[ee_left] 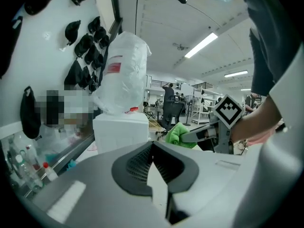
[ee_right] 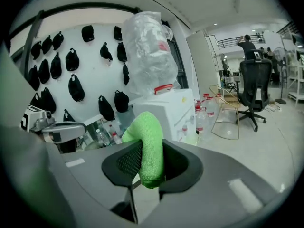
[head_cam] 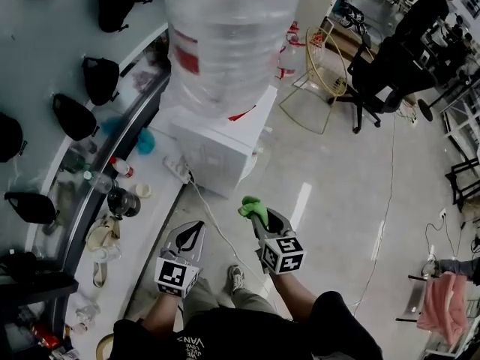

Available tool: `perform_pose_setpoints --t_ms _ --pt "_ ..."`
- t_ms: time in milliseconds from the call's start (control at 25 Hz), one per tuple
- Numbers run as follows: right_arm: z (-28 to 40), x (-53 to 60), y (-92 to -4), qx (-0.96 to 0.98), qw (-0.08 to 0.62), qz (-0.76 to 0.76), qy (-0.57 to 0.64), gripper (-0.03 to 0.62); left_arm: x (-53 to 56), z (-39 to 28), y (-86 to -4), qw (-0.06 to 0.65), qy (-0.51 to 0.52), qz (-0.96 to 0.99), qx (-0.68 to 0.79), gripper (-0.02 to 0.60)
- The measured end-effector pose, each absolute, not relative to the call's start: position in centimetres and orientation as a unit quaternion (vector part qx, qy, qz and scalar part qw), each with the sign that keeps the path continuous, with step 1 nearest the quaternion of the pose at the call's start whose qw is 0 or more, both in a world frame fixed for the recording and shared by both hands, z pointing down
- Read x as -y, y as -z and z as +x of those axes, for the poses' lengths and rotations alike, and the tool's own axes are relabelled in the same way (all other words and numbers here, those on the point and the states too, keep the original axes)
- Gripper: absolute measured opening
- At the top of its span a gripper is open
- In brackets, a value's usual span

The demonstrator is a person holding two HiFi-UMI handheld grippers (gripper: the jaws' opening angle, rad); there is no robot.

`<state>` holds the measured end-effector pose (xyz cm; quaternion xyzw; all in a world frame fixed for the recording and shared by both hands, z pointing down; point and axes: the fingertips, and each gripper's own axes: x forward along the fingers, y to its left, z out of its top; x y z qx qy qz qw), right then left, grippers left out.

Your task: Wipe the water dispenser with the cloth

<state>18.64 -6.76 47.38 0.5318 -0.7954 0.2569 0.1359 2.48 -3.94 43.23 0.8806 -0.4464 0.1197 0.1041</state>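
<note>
- The green cloth (ee_right: 148, 144) sits folded between the jaws of the right gripper (ee_right: 151, 167), which press on it. It is held up in the air, well apart from the water dispenser (head_cam: 217, 145).
- The dispenser stands on the floor (head_cam: 330, 201) ahead of the person, with one side against the edge of a long shelf (head_cam: 139, 122).
- Only a narrow fold of the cloth seems to be pinched. A hard drag across the white casing could pull it out, and it would drop to the floor.
- Little cloth shows past the jaw tips. If the gripper comes in tip-first, hard plastic rather than cloth may scrape the casing.
- A big clear bottle (head_cam: 225, 43) rests on top of the dispenser. A sideways push high up could rock it or shift its seat, so wiping near the top corner calls for a light touch.
- The left gripper (ee_left: 153, 144) has its jaws closed together on nothing and hangs low beside the right one. It could bump the casing if both move in together.
- A power strip (head_cam: 178, 169) lies at the dispenser's front foot, and a cable (head_cam: 214, 223) trails from it across the floor toward the person. A step forward might snag it, and drips from a wet cloth could land on the strip.
- Small bottles crowd the shelf edge next to the dispenser, so a wide swipe on that side may knock them over.
</note>
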Motion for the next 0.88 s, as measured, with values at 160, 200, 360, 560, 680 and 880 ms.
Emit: perform_pose_setpoints --t_ms 160,200,360,560,680,880 --pt "18.1 5.7 -43.7 0.811 0.115 0.521 -0.238 0.109 3.2 2.3 -41.0 0.090 -0.121 0.876 0.458 0.002" --pt "18.0 5.4 -42.9 0.816 0.108 0.517 -0.235 0.109 3.1 2.2 -40.4 0.086 -0.121 0.874 0.463 0.002" --pt "18.0 4.2 -40.1 0.828 0.090 0.504 -0.230 0.109 2.3 1.8 -38.2 0.070 -0.111 0.869 0.478 0.002" --pt "18.1 3.3 -37.3 0.840 0.076 0.491 -0.217 0.109 1.3 1.5 -36.2 0.055 -0.113 0.861 0.492 0.002" --pt "18.4 2.8 -35.8 0.845 0.067 0.486 -0.211 0.109 0.9 1.4 -35.3 0.049 -0.107 0.858 0.499 0.002" --pt "18.4 2.7 -33.7 0.854 0.052 0.479 -0.198 0.109 0.5 0.5 -33.9 0.040 -0.109 0.854 0.508 0.002"
